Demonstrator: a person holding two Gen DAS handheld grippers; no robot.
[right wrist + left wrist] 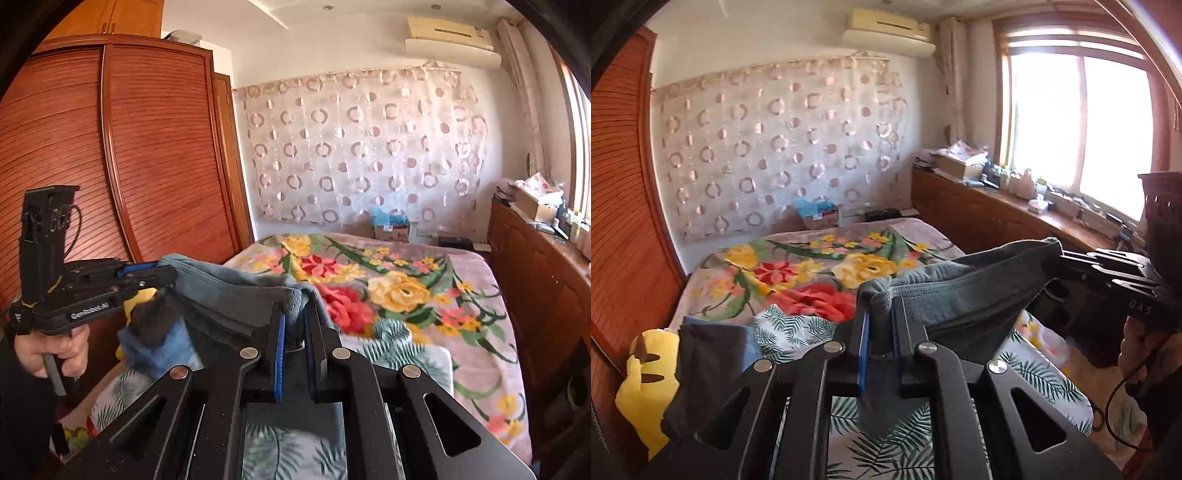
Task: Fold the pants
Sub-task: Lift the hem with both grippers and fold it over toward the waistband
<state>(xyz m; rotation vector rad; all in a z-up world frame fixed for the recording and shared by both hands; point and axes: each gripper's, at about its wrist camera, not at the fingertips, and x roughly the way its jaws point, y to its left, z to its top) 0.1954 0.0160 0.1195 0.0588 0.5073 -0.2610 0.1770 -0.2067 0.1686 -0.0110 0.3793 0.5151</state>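
- The left claw [881, 314] is clamped tight on one bunched end of the grey-blue pants [960, 291]; the blue pads pinch the thick hem between them, probably so the cloth cannot slip while it is carried.
- The right claw [295, 314] is likewise closed on the other end of the same edge, so the pants [229, 291] stretch as a taut band between the two claws, raised clear of the bed [472, 295].
- Held at both ends like this, the garment can hang and straighten, which looks like the set-up for laying it flat before a fold.
- Both claws tilt slightly downward toward the bed; the person's left hand [51, 350] grips its handle from below.
- Beyond the pants lie a leaf-print sheet [790, 328], a yellow plush toy [639, 387] and the floral blanket [798, 266].
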